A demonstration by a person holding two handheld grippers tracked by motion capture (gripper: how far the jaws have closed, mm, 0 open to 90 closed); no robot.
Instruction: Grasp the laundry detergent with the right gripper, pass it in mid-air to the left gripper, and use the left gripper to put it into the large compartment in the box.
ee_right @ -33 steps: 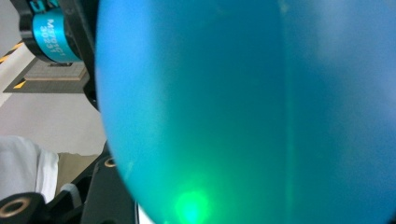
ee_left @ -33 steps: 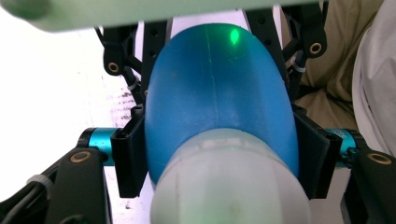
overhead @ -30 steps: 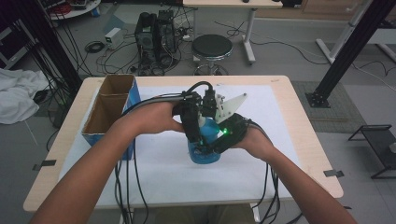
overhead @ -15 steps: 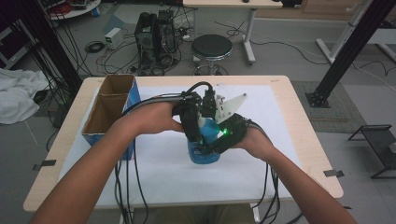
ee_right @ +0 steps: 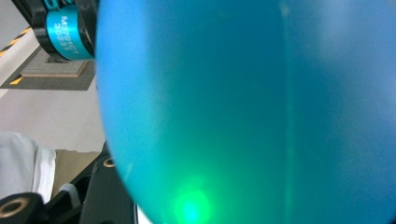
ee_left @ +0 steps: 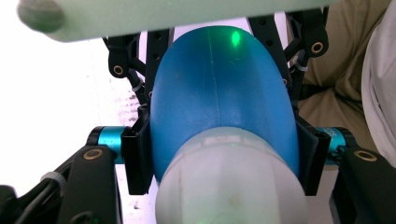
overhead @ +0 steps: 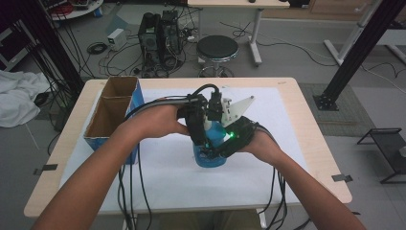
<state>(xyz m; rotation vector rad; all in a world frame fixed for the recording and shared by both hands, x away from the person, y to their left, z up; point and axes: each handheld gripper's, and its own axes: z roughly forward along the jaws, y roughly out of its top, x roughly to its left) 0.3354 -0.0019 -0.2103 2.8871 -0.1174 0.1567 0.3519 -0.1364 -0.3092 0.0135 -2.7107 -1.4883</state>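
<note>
A blue bottle (overhead: 210, 154) with a whitish neck (ee_left: 229, 182) stands upright on the white sheet at mid-table. My left gripper (overhead: 202, 136) reaches in from the left, and its jaws have just closed on the bottle's shoulder below the neck; in the left gripper view (ee_left: 223, 158) both pads press on it. My right gripper (overhead: 221, 147) comes from the right, lower on the body. Its jaws have just been opening a little with the bottle (ee_right: 257, 112) between them, and they still hug its sides (ee_left: 217, 60).
An open cardboard box (overhead: 115, 111) with two compartments stands at the table's left edge. A white sheet (overhead: 273, 184) covers most of the wooden table. Cables trail off the front edge. A stool (overhead: 218, 48) stands behind the table.
</note>
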